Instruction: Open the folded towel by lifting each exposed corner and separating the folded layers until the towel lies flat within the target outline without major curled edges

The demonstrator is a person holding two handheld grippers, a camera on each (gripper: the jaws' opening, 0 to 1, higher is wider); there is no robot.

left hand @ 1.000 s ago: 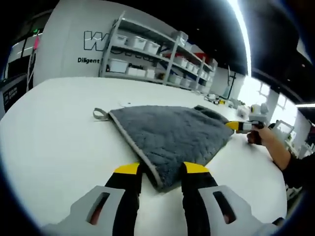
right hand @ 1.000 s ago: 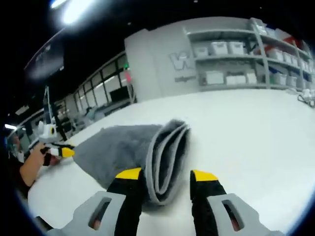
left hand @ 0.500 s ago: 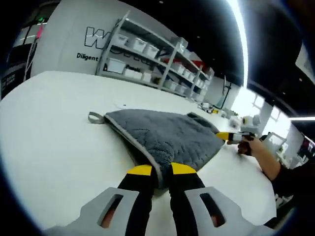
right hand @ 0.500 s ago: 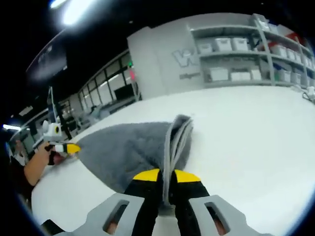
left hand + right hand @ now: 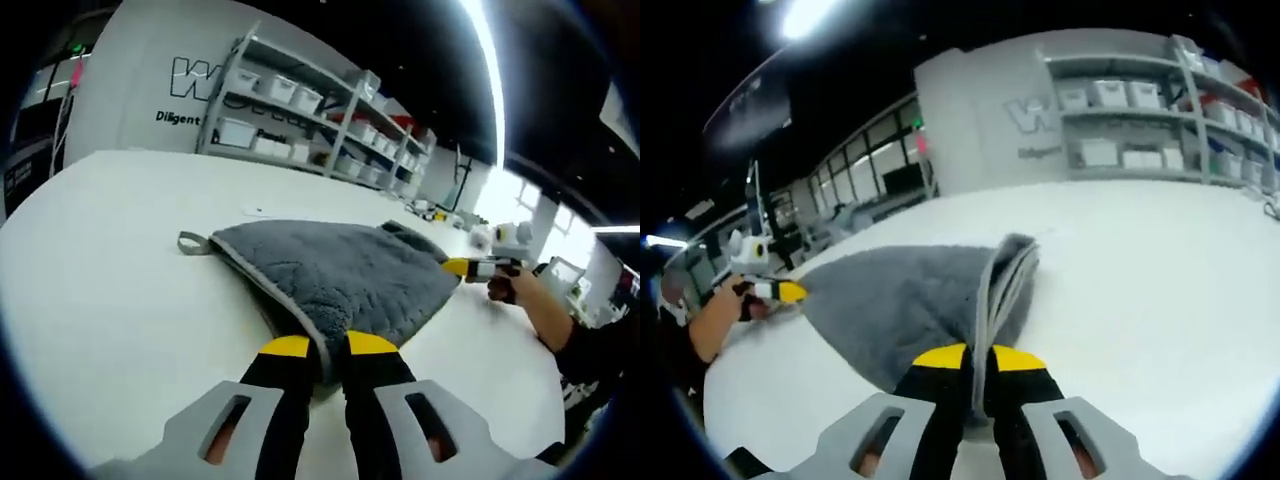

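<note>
Grey towel lying folded on white table, middle of the surface, hanging loop sticking out at one corner. Left gripper pinched down on the near corner, pale binding caught between the yellow tips. Right gripper likewise clamped on the opposite corner, where stacked layers stand up as a bundle of edges; hard to tell how many of them sit inside the grip. Judged soft, plush and limp: light to lift, no stiffness to carry a fold over, likely to sag and drag on the table instead of sliding clean. Thick pile probably grippy, so little risk of slipping out. Best hold on the bound edge at the corners, taking the top layer alone rather than the whole stack, otherwise no separation of folds.
</note>
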